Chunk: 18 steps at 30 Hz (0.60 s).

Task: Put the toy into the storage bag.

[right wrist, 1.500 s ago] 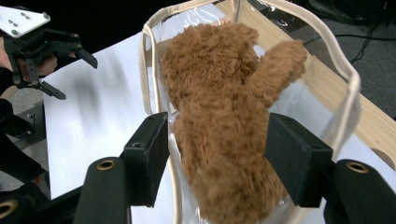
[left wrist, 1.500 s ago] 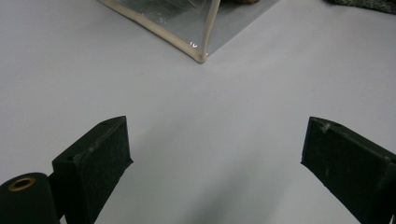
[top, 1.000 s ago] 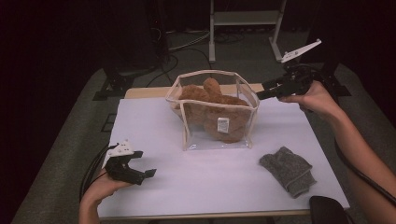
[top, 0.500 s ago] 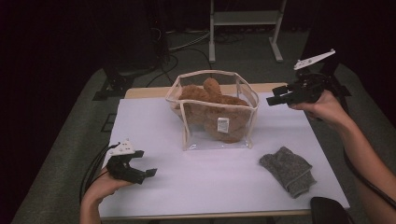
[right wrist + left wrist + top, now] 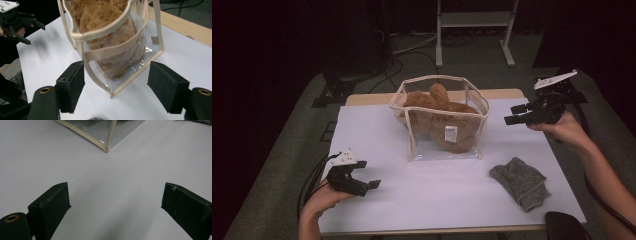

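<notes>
High view: the right gripper [image 5: 518,113] has come down and away from the rim of the clear plastic tote bag with cream fabric trim [image 5: 439,120], from above the bag's right side a second ago to beside it near the table's [image 5: 372,130] right edge now. Its jaws have just been opening; nothing sits between them. Judged: a release is done, or a fresh approach to the bag is starting. The bag stands upright at the middle of the table toward the far edge, and a brown plush toy [image 5: 437,107] fills it to the rim. A crumpled grey knitted cloth [image 5: 519,181] lies outside the bag near the front right corner. The left gripper [image 5: 364,184] rests near the front left corner, jaws apart, unmoved.

Left gripper view: jaws wide over bare table; the bag's bottom corner [image 5: 106,146] lies well ahead.

Right gripper view: open jaws frame the bag's near corner [image 5: 112,92] without touching it; the plush [image 5: 100,12] presses against the clear wall.
</notes>
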Each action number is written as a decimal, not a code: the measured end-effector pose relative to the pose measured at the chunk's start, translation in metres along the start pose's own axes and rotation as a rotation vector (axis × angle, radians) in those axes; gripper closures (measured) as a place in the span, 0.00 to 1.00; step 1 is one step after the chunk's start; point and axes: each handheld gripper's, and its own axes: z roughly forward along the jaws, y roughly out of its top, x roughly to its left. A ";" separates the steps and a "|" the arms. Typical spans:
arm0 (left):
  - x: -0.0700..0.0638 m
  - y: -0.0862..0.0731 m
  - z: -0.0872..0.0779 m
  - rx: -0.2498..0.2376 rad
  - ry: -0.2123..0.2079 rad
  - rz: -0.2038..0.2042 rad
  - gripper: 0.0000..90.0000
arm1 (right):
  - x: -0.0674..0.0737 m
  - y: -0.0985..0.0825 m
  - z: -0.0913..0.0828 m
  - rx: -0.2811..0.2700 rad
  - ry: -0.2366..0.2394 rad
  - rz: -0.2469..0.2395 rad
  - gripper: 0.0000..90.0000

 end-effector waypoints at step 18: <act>0.000 0.001 -0.002 -0.006 0.006 -0.001 0.08 | -0.011 -0.043 0.013 0.007 0.012 0.061 0.28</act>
